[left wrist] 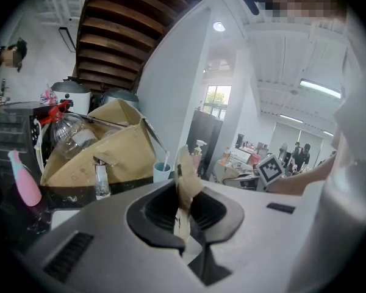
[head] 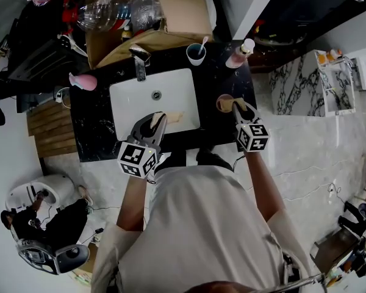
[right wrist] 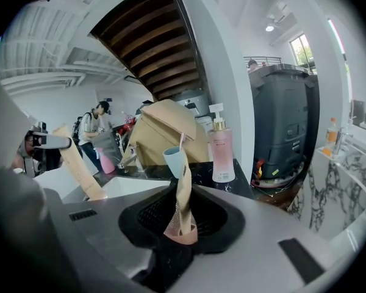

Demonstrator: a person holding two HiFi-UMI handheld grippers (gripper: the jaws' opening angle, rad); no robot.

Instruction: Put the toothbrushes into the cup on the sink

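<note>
A teal cup (head: 196,54) with one toothbrush (head: 202,43) in it stands on the black counter behind the white basin (head: 125,99). My left gripper (head: 157,122) hovers over the basin's front, shut on a brown paper toothbrush pack (head: 172,117). In the left gripper view the pack (left wrist: 186,182) stands upright between the jaws of my left gripper (left wrist: 184,215), with the cup (left wrist: 161,173) behind it. My right gripper (head: 239,107) is over the counter right of the basin, shut on a second brown pack (right wrist: 183,194) with a pink band. The cup (right wrist: 174,159) is just beyond that pack.
A chrome faucet (head: 138,63) rises behind the basin. A pink pump bottle (head: 240,54) stands right of the cup, and a pink object (head: 83,82) lies at the counter's left end. An open cardboard box (head: 171,11) holding a plastic bottle sits behind the counter.
</note>
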